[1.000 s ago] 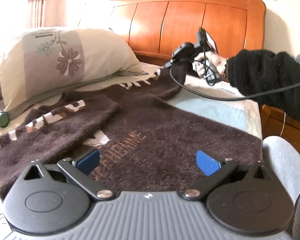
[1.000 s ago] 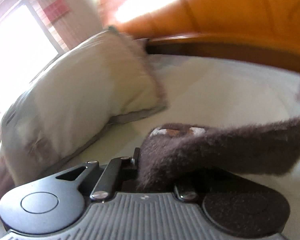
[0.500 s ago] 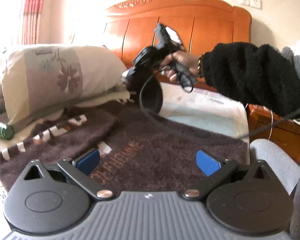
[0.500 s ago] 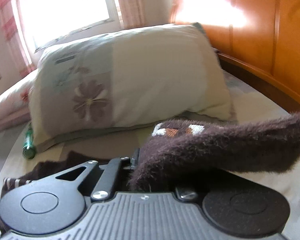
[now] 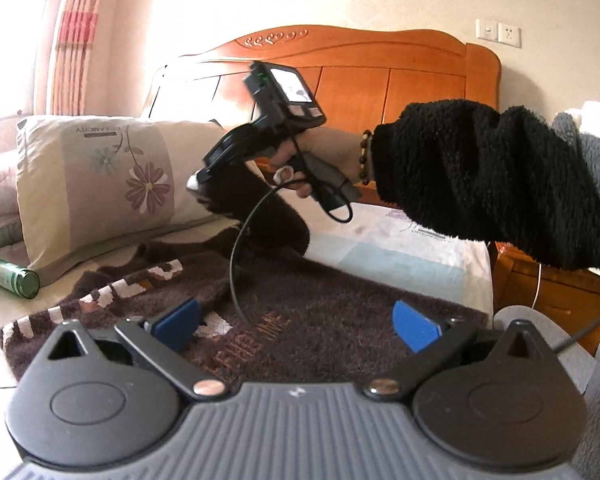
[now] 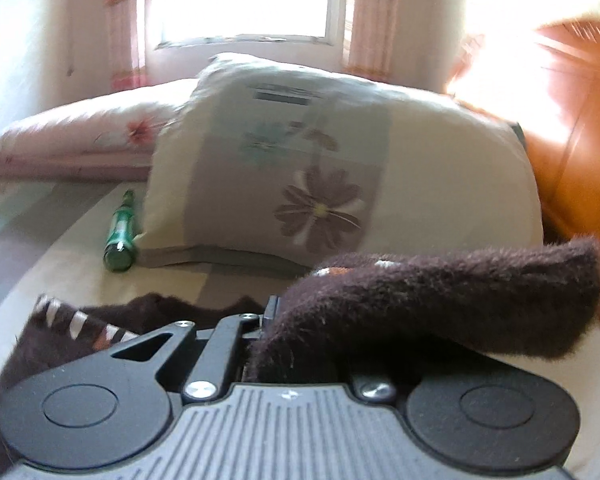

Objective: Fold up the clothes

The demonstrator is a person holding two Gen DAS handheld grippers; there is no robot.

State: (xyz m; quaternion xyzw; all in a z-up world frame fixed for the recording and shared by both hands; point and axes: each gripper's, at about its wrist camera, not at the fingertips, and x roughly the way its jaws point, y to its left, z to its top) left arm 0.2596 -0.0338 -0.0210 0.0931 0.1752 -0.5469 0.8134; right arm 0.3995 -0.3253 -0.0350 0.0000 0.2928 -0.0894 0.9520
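left gripper [image 5: 296,322]: bottom centre of the left view, blue fingers spread apart, hovering over the sweater body, gripping nothing
sweater [image 5: 332,320]: brown, lying flat across the bed in the lower middle, one striped sleeve already laid across at lower left
right gripper [image 6: 268,344]: clamped on the other sleeve [image 6: 440,304], now raised off the bed at centre frame, higher than a second ago
meaning: the second sleeve fold is likely under way, with the lay-down still to come
pillow [image 5: 100,184]: left, behind
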